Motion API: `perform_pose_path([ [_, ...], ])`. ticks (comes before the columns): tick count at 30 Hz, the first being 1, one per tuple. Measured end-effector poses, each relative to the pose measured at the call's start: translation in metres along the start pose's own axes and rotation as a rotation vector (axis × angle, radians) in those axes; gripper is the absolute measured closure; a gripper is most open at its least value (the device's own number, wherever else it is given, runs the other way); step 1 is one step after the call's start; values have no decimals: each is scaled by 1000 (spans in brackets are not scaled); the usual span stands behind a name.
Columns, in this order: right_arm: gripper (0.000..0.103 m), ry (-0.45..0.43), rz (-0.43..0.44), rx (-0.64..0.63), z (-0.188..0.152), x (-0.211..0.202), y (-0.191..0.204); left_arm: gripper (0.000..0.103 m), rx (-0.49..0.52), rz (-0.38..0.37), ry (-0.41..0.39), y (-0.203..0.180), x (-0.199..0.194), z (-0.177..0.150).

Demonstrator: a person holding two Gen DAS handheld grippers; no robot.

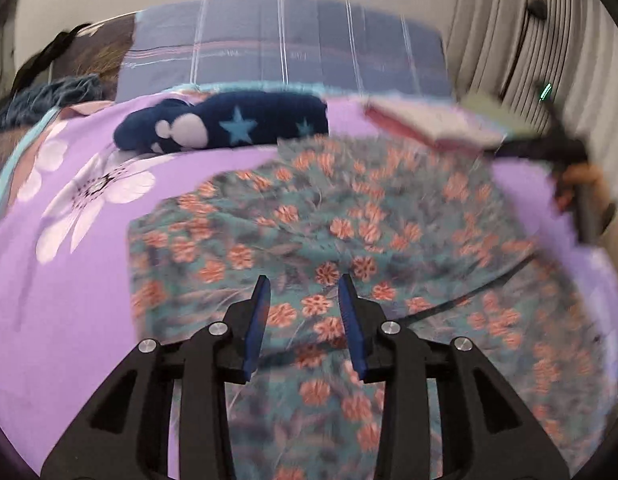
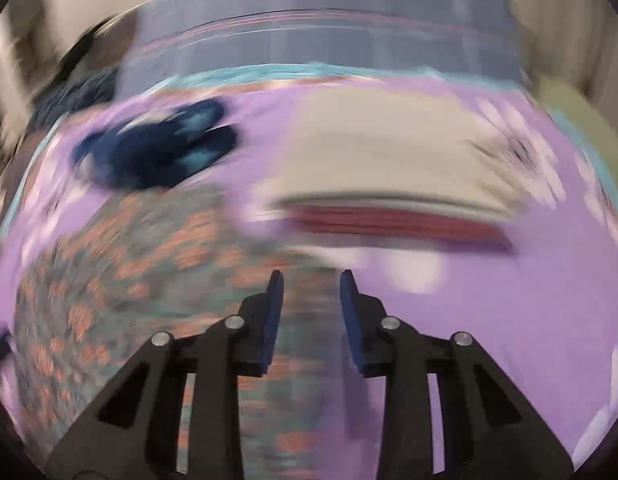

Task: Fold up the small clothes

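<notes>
Clothing comes first: we hold our left gripper (image 1: pixel 305 280) over a teal garment (image 1: pixel 349 240) printed with orange flowers, which lies spread flat on the purple bedsheet (image 1: pixel 69 340). Its two blue-padded fingers (image 1: pixel 257 320) stand apart with a clear gap between them, and nothing is pinched; only the flowered cloth shows beneath the gap. A dark line, perhaps a seam or cord, crosses the garment to the right of the fingers; we cannot tell which.

In the right wrist view, heavily blurred, we see our right gripper (image 2: pixel 312 276) over the right edge of the same flowered garment (image 2: pixel 149 280), where it meets the bedsheet (image 2: pixel 509 320). Its fingers (image 2: pixel 273 312) are likewise parted, with no cloth between them.

Farther up the bed, a folded cream item with a red edge (image 2: pixel 389 168) lies on the sheet, just beyond the garment's far right corner. In the left wrist view this folded item (image 1: pixel 429 124) sits near the right gripper's dark body (image 1: pixel 565 152), with a hand (image 1: pixel 581 184) on its handle.

To the far left rests a rolled navy garment with pale blue stars (image 1: pixel 229 124), apart from the flowered one. Behind it we see a blue plaid pillow (image 1: pixel 289 44), and a pleated curtain (image 1: pixel 509 20) at the far right.
</notes>
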State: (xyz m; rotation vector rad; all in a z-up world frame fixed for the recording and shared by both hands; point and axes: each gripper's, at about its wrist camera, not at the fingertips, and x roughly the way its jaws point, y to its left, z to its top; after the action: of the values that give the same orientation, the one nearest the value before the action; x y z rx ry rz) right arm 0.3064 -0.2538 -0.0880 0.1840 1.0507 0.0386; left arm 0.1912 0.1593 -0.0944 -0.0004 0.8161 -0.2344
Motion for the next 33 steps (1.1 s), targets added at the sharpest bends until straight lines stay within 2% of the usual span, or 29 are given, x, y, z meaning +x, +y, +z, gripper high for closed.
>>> perform_pose_path([
  [2,71,-12,53,20,-2,-1,-10,67,-36,17,59,-1,18,-3],
  [3,63,-14,81,2,-5,0,-9,67,-60,15,73,1,24,-6],
  [5,53,7,112,-69,-12,6,1,66,-60,19,53,0,25,-9],
  [6,53,21,112,-104,-16,11,10,63,-61,15,48,1,24,-9],
  [7,55,38,106,-147,-17,18,20,61,-63,8,47,1,24,-9],
  [8,87,44,78,-189,-20,26,28,61,-64,6,46,2,25,-11],
  [9,100,42,35,-205,-19,31,30,60,-63,7,41,2,24,-11],
  [11,101,-17,44,-133,-12,27,11,56,-59,10,26,2,19,-14],
  [12,101,-24,29,-55,-6,35,-11,50,-57,14,19,0,18,-15],
  [13,101,-12,27,5,-5,40,-24,43,-57,29,13,0,17,-15],
  [14,102,2,33,58,-5,46,-37,41,-57,36,10,0,16,-15],
  [15,102,-1,78,92,-7,48,-46,41,-58,34,12,0,17,-14],
  [17,101,-29,78,92,-10,40,-46,41,-66,36,28,2,21,-14],
  [18,92,-33,64,88,-11,34,-46,41,-66,36,28,2,21,-14],
  [20,89,-54,44,75,-14,17,-42,41,-62,39,23,1,21,-14],
  [22,90,-59,146,15,-28,-8,-23,41,-60,43,24,0,21,-14],
  [24,90,-36,249,-106,-51,-34,3,41,-58,45,24,0,22,-14],
  [25,90,-30,258,-169,-62,-41,13,41,-56,47,22,0,21,-14],
  [26,90,-22,232,-239,-77,-47,24,41,-56,49,20,0,21,-14],
  [27,91,-4,138,-323,-98,-44,31,41,-58,48,15,-1,19,-13],
  [29,91,22,-75,-400,-123,-23,24,41,-83,29,-8,2,8,-11],
  [30,89,-2,-69,-392,-130,-20,15,40,-99,10,-26,4,-1,-9],
  [31,89,-12,-27,-325,-131,-25,5,40,-105,3,-36,5,-8,-7],
  [33,88,-27,-6,-216,-126,-50,-1,35,-96,15,-51,6,-23,-10],
])
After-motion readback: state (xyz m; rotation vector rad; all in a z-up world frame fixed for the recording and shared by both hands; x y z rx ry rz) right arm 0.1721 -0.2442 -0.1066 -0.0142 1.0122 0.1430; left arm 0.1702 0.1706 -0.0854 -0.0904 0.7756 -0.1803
